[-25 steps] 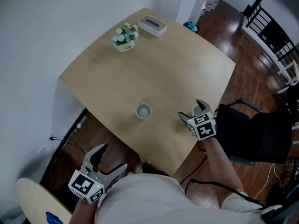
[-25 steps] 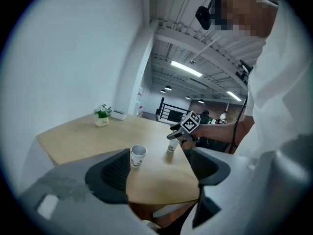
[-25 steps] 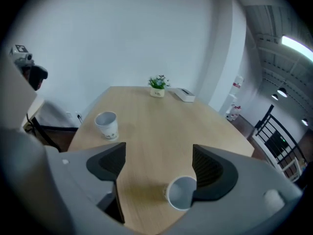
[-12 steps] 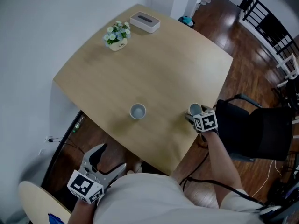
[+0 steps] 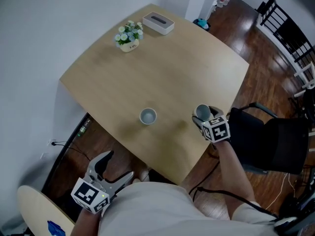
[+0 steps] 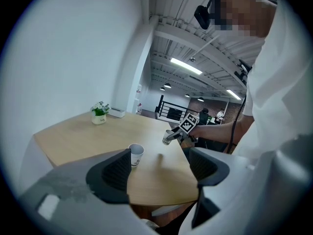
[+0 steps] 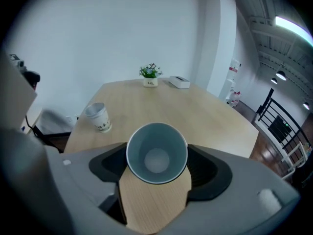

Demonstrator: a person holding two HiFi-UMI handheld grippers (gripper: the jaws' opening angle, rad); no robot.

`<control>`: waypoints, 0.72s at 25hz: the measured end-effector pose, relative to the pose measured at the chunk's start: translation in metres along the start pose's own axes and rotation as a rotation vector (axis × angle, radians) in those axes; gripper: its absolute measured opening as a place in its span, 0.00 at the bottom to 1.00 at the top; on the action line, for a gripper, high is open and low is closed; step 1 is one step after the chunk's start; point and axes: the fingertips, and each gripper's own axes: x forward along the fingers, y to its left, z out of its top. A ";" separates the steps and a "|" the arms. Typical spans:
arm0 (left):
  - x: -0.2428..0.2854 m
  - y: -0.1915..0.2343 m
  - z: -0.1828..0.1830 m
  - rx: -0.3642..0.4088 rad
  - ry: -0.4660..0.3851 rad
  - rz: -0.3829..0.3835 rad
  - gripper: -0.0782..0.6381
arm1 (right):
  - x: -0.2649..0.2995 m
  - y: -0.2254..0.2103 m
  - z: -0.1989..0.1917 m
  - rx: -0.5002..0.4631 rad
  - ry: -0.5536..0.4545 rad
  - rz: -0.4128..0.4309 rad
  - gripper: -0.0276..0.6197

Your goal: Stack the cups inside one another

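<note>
The right claw is clamped on a paper cup, which is held mouth-up above the table near its right-hand edge, just before a black chair. The second cup is seen upright near the table's near edge, well apart from the held one, with only bare wood between them. A flower pot and a white box are set at the far edge, and the left claw is held slack and empty below the table's near edge.

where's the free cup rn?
Head view, lower centre: the free cup stands upright on the table near the person's edge, left of the right tool, which holds the other cup.
</note>
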 end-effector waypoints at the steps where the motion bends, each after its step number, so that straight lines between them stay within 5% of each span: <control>1: 0.000 -0.001 0.000 0.001 -0.002 0.000 0.66 | -0.004 0.007 0.011 -0.015 -0.018 0.016 0.62; 18: -0.029 -0.004 -0.019 -0.060 -0.053 0.083 0.66 | -0.016 0.155 0.124 -0.242 -0.169 0.298 0.62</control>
